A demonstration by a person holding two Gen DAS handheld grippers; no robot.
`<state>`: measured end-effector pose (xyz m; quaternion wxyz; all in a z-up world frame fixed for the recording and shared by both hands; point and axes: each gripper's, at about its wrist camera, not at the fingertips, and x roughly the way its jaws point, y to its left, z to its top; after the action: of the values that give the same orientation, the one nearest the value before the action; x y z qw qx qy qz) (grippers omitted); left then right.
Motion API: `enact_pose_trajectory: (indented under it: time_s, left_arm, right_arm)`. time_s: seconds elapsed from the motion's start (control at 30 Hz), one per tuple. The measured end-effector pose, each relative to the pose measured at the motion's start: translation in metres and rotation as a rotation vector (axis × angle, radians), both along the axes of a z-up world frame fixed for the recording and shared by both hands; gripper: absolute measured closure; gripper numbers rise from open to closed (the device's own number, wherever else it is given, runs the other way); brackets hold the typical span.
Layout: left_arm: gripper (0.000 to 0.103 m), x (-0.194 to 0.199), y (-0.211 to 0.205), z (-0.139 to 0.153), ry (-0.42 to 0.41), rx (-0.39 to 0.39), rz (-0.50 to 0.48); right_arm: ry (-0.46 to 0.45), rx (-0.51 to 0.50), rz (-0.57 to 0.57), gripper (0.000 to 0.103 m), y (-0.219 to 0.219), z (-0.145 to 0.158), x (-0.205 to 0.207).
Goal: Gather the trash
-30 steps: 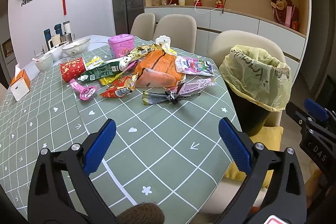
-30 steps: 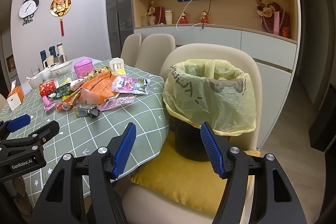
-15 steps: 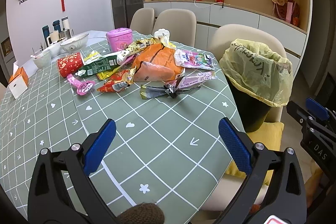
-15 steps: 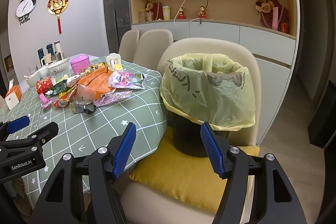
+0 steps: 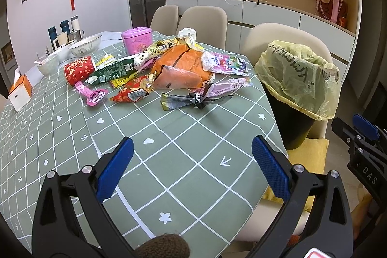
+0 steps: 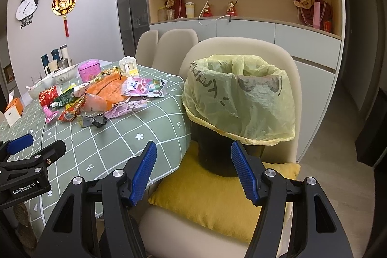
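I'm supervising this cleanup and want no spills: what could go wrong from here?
The trash bin stands on a cushioned chair, so a bump might tip it. The wrappers overlap, so grabbing one may drag others along. The crumpled dark wrapper lies nearest the left gripper.

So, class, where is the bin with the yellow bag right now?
The bin with the yellow bag stands on a yellow cushion on the chair at the table's right edge, right of the wrapper pile in both views.

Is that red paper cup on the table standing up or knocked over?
Knocked over: the red paper cup lies on its side beside the wrappers.
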<state>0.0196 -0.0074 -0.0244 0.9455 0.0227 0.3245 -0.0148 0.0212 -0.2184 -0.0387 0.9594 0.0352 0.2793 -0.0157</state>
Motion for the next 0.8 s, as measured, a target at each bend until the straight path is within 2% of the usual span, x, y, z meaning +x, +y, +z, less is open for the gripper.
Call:
enact_pose_trajectory:
  time_s: [0.8]
  left_arm:
    - [0.009, 0.0035, -0.0057, 0.0028, -0.007, 0.007, -0.007]
  right_arm:
    - [-0.015, 0.012, -0.016, 0.042, -0.0065, 0.0016, -0.0020]
